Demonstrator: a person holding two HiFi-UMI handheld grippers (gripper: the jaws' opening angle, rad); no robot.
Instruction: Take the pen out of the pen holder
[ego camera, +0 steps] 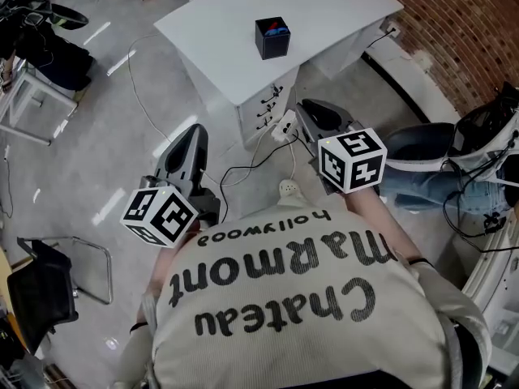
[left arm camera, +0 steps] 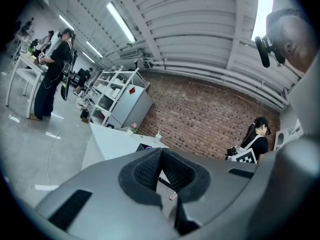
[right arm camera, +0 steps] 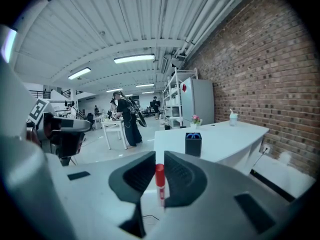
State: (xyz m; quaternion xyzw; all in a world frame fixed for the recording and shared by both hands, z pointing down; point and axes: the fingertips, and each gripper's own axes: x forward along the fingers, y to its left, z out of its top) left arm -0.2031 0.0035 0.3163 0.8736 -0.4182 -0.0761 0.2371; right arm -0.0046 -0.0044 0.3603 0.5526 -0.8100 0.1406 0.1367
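Head view: my left gripper and right gripper are well apart from the black pen holder on the white table.

Left gripper view: its jaws are together, holding nothing.

Right gripper view: its jaws squeeze a red pen, out of the holder.

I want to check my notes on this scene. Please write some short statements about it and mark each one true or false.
1. The right gripper holds a red pen between its jaws. True.
2. The pen holder stands on the floor. False: it stands on the white table.
3. The left gripper also holds a pen. False: its jaws are together, with nothing between them.
4. A brick wall runs beside the table. True.
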